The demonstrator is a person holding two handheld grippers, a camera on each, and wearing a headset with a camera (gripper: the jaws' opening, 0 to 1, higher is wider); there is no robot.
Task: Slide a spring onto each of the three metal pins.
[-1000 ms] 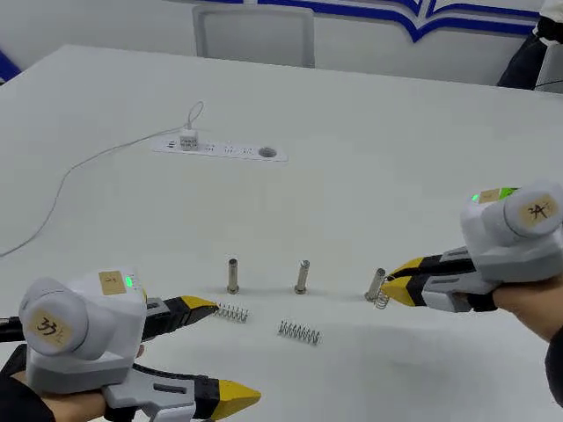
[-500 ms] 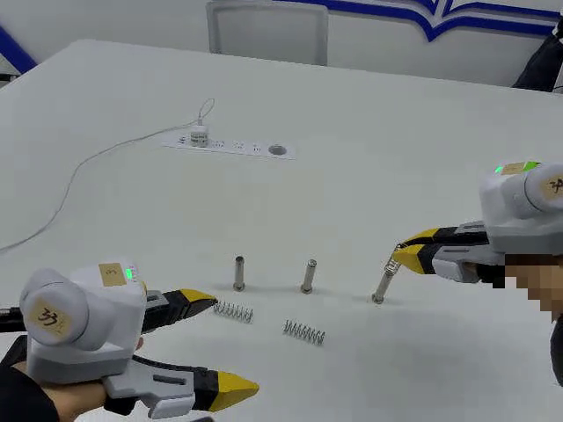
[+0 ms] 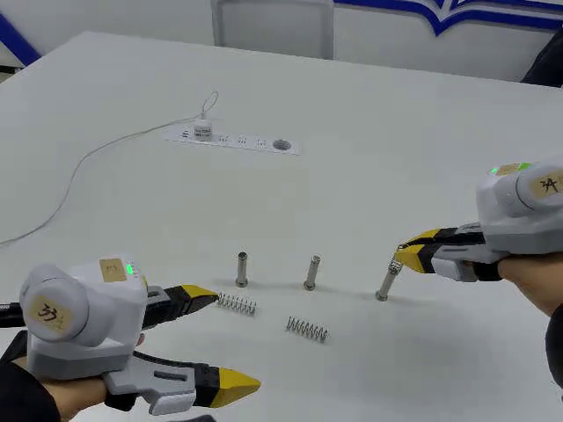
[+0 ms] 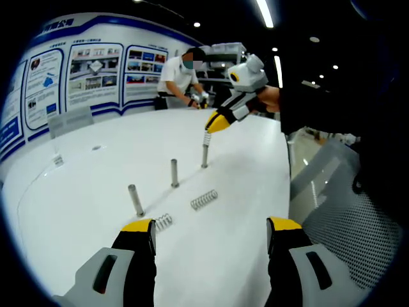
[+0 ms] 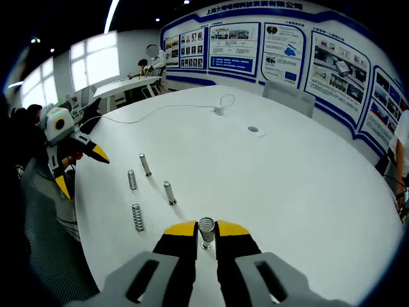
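The white table (image 3: 369,132) is carrying everything. At 7 o'clock in the head view, the left gripper (image 3: 220,338) is hovering with its jaws wide apart, holding nothing. At 3 o'clock, the right gripper (image 3: 409,255) is pinching a spring (image 5: 206,225) at the tip of the right pin (image 3: 385,283). The middle pin (image 3: 311,272) and left pin (image 3: 242,268) are standing bare. The left loose spring (image 3: 236,303) and right loose spring (image 3: 306,329) are lying at their 6 o'clock. The first threading seems to be underway. Next, the held spring likely needs easing down the shaft before release.
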